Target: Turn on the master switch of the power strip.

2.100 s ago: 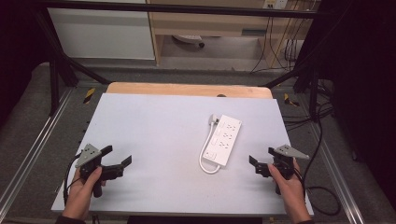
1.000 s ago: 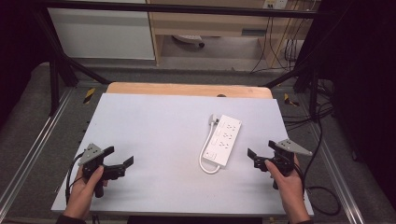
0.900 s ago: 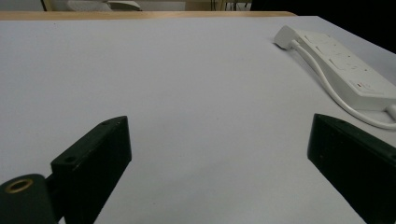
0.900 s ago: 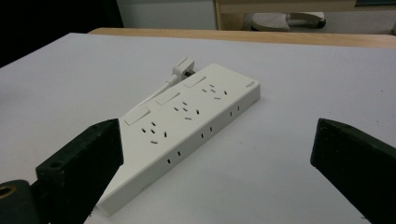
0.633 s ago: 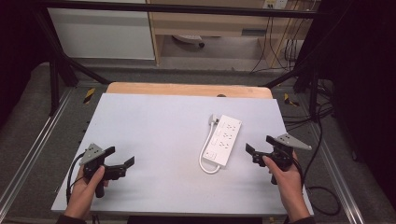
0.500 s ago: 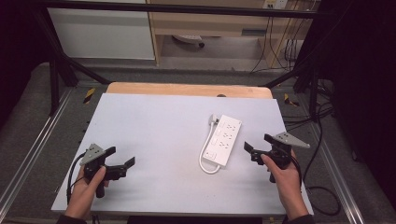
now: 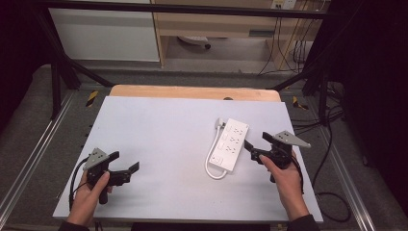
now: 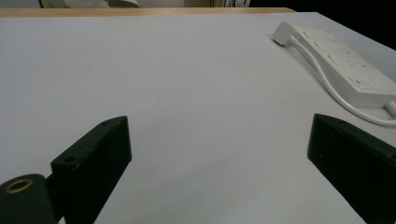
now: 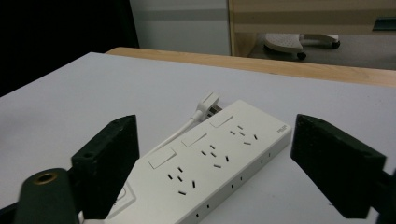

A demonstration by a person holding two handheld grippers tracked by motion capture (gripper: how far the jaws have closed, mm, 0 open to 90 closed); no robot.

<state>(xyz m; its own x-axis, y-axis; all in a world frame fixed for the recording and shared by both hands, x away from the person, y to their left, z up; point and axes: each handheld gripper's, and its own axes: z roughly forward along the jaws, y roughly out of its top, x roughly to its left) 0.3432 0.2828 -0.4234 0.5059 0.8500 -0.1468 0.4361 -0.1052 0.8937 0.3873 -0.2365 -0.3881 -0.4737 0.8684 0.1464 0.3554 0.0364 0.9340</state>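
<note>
Right gripper view: the power strip is framed, untouched, between the just-narrowing right claw; the left claw is held released.

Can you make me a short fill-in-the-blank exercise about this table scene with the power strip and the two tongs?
1. The power strip on the table is ____ in colour.
2. The tongs nearest the power strip are the ____ tongs.
3. The jaws of the left tongs stand ____, with nothing between them.
4. The strip's plug lies at its ____ end, away from the person.

Missing words: white; right; open; far
</note>
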